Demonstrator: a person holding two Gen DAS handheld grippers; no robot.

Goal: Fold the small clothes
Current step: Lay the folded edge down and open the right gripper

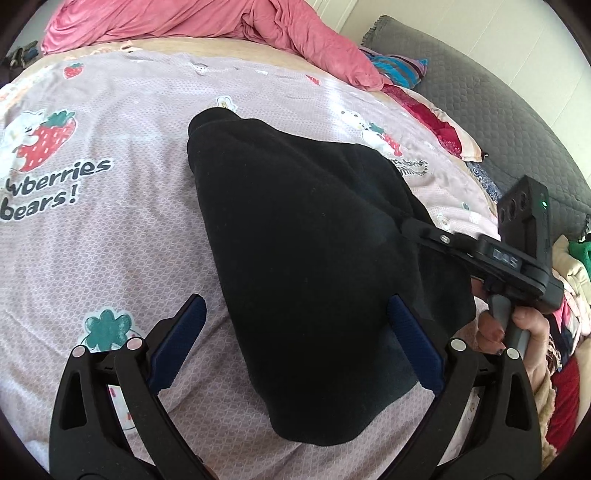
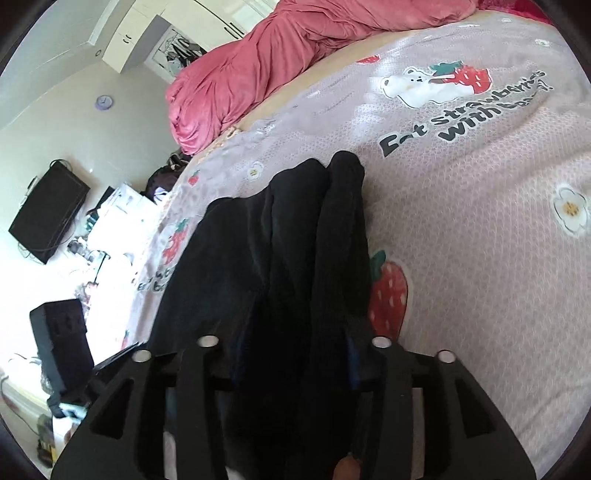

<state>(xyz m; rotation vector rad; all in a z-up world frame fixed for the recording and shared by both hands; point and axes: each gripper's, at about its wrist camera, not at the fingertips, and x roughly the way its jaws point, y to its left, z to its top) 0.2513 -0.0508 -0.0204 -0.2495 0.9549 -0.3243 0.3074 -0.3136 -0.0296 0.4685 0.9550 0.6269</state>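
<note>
Left wrist view: the soft, limp black garment point(image 1: 314, 240) — best pinched at a corner — lies under the empty, wide-open left gripper point(image 1: 295, 343); the right gripper's point(image 2: 291, 354) grip is indiscernible.

The black garment point(image 2: 280, 280) hides the right tongs' point(image 2: 291, 354) pads, so their grip cannot be told.

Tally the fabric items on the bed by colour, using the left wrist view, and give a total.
Black: 1, the black garment
Pink: 1, the pink quilt
Grey: 1, the grey blanket
Printed lilac: 1, the strawberry sheet
Total: 4
</note>
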